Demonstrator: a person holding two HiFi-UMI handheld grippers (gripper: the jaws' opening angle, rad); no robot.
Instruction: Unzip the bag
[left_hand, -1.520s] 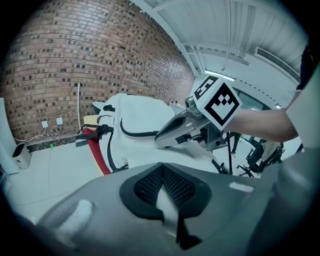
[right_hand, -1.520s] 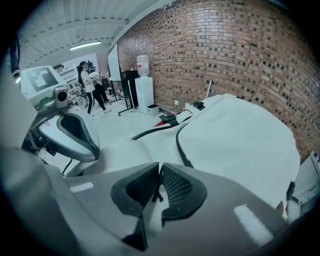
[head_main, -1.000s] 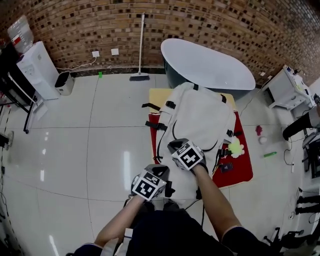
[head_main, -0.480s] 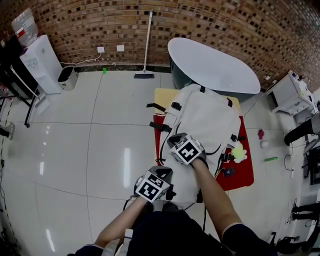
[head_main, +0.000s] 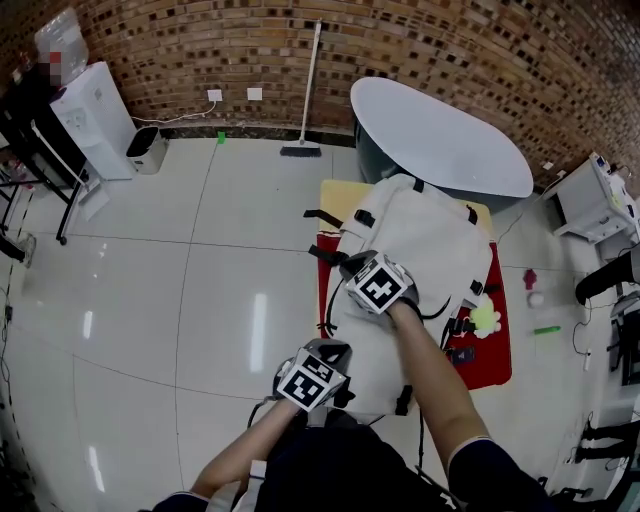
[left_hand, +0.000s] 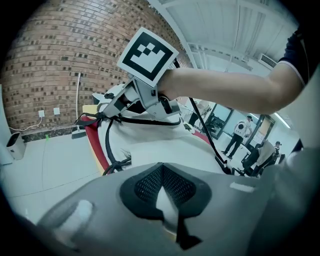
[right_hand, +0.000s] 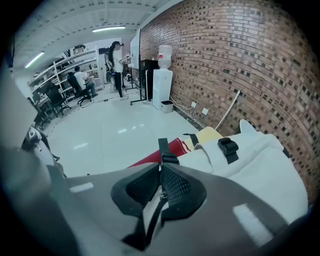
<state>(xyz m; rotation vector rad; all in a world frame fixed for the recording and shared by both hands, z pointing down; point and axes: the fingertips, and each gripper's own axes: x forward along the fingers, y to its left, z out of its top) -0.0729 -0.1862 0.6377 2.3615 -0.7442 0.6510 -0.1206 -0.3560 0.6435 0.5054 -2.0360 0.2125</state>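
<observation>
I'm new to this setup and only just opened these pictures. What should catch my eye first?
A white bag lies on a red mat on the floor, in front of a brick wall. Both tongs are shut on it: the right tongs pinch its zipper, and the left tongs grip its cloth at the near end.

White bag (head_main: 420, 238), red mat (head_main: 492, 358), brown brick wall (head_main: 450, 40)

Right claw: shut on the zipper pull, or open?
Shut on the zipper: the right gripper view shows the right claw pinching it, pads together.
</observation>
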